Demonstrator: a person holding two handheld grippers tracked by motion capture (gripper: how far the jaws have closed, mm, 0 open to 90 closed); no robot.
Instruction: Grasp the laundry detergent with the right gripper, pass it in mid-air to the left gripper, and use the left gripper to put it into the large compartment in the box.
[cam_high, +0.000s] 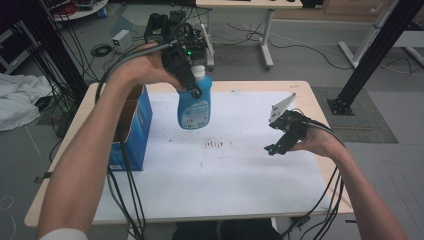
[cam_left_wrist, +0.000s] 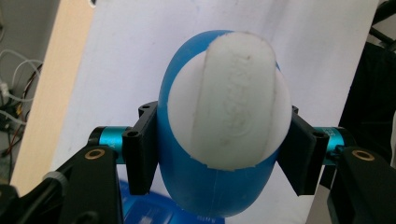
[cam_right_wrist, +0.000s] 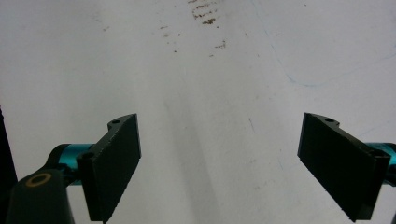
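My left gripper holds the blue bottle up over the table.

My 2 left jaws press on either side of the bottle just under its white cap, so it hangs upright in the air above the white table cover, just beside the open blue box at the table's left edge. My right gripper sits well apart at the right, low over the cover, its jaws spread wide with nothing between them.

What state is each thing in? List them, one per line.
Blue bottle: lifted off the table, upright, white cap on.
Left gripper: shut on the bottle's neck.
Right gripper: open, nothing between its jaws.
Blue cardboard box: top open, standing on the table.
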